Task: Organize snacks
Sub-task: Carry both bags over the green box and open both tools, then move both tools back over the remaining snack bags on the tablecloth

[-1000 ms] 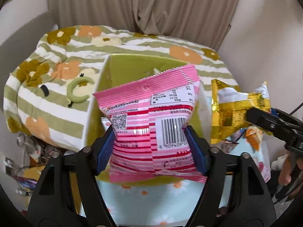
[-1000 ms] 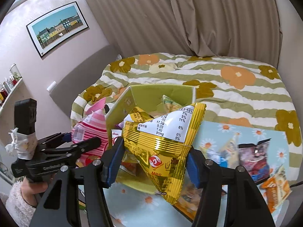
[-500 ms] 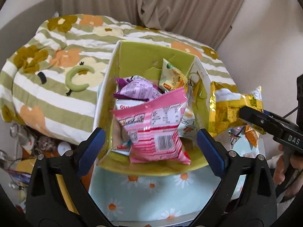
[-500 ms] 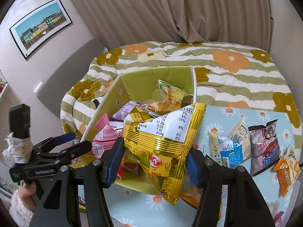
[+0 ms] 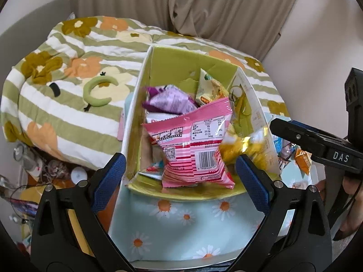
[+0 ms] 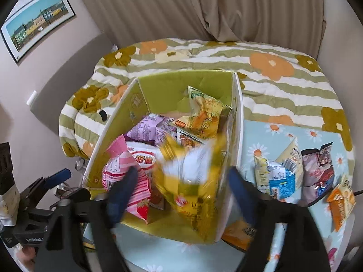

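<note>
Inside green box (image 5: 172, 68) on desk (image 5: 181, 226): pink bag (image 5: 195, 147) atop other snacks, free of left gripper (image 5: 180, 174), spread wide and empty. Blurred yellow bag (image 6: 192, 181) between right gripper (image 6: 181, 192) fingers, also wide apart, over box; contact unclear. More snack bags (image 6: 292, 170) beside box.

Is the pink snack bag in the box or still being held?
In the box. The pink bag lies on other snacks inside the green box, and the left gripper is open, its blue pads apart from it.
</note>
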### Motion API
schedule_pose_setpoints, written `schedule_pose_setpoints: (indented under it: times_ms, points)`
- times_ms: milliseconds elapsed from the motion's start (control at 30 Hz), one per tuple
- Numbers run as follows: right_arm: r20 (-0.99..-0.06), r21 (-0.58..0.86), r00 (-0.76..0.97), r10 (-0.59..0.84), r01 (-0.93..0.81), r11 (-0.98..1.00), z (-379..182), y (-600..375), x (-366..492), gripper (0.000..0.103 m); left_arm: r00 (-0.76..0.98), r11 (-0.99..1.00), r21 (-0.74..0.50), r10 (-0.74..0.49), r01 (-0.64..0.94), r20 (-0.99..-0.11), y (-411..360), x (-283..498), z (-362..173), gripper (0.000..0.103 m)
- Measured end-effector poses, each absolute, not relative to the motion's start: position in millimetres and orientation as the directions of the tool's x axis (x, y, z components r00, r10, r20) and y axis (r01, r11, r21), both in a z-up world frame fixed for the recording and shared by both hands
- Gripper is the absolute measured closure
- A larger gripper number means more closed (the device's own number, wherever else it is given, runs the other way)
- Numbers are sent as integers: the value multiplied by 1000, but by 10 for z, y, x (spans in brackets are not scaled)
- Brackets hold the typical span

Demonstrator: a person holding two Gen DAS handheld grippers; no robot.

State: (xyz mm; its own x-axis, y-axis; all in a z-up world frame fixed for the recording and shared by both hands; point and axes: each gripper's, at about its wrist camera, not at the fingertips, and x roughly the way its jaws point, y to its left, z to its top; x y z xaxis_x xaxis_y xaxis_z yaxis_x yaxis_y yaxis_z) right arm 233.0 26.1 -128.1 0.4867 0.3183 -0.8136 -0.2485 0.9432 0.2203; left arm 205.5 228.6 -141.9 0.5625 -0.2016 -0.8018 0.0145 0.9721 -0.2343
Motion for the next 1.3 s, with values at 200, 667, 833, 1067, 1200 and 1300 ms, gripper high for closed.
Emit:
schedule_pose_setpoints:
  times_ms: [200,667,833,1067,1200,1300]
  points:
    - [-803,191,513,303,-260,947,-1324,238,2204,7,549,973,-230,-206,24,-810,2187,2035,-1471,6]
    - [-762,191,551,339,-309,932,-987,-354,1852,7,597,977,-210,-182,24,-781,1456,1796,-1204,6]
    - [-751,188,572,330,-294,937,-865,-838,1670,7,610,978,-204,-190,47,-769,1043,1709,-1147,6]
    - [-742,166,606,286,-247,955,-823,-1542,1390,7,600,980,-169,-201,110,-774,330,1599,-1228,6]
    - [-743,141,623,245,-211,967,-884,-1938,1198,7,582,981,-140,-192,134,-790,-77,1586,-1380,6]
    - [-756,129,620,211,-176,976,-981,-2227,1070,7,567,983,-119,-177,137,-805,-311,1585,-1518,6]
